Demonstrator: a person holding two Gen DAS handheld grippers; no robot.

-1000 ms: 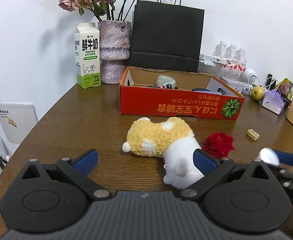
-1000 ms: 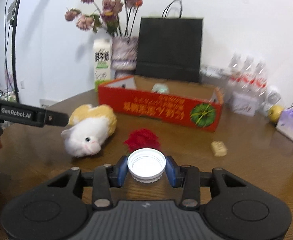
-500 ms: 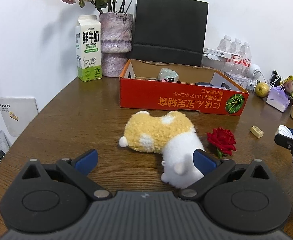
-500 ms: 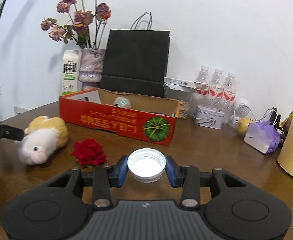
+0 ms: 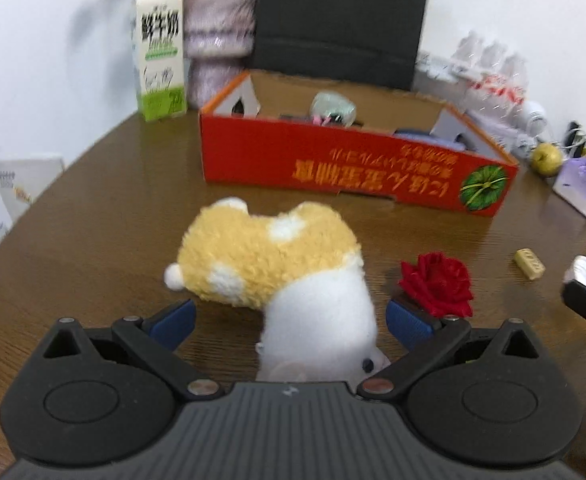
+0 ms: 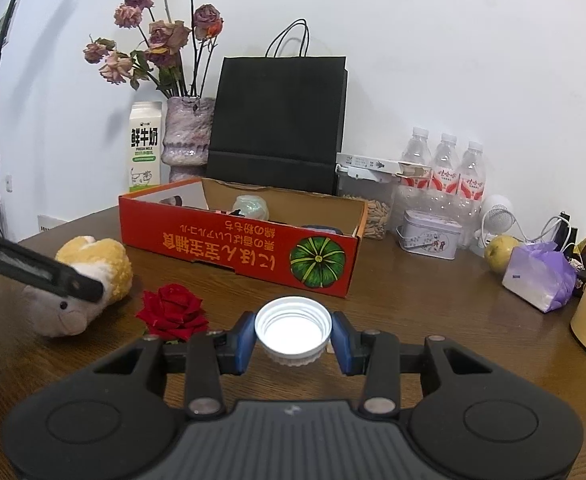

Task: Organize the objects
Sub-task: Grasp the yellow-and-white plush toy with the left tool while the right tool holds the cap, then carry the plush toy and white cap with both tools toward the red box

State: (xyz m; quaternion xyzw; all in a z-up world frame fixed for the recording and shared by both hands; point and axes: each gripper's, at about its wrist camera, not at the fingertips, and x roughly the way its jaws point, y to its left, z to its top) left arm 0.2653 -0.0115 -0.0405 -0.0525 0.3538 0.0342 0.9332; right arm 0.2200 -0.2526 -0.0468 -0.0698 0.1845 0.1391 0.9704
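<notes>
We clamp a white cap point(image 6: 291, 330) in the right tool point(image 6: 293, 336); our left tool point(image 5: 289, 318) gapes around the plush toy point(image 5: 277, 272) (rose point(image 5: 437, 282) also remains outside the red box point(image 5: 353, 168)).

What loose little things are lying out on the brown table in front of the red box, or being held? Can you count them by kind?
Plush toy: 1
Red rose: 1
Small tan block: 1
White bottle cap, held in the right hand-held gripper: 1
Total: 4
</notes>
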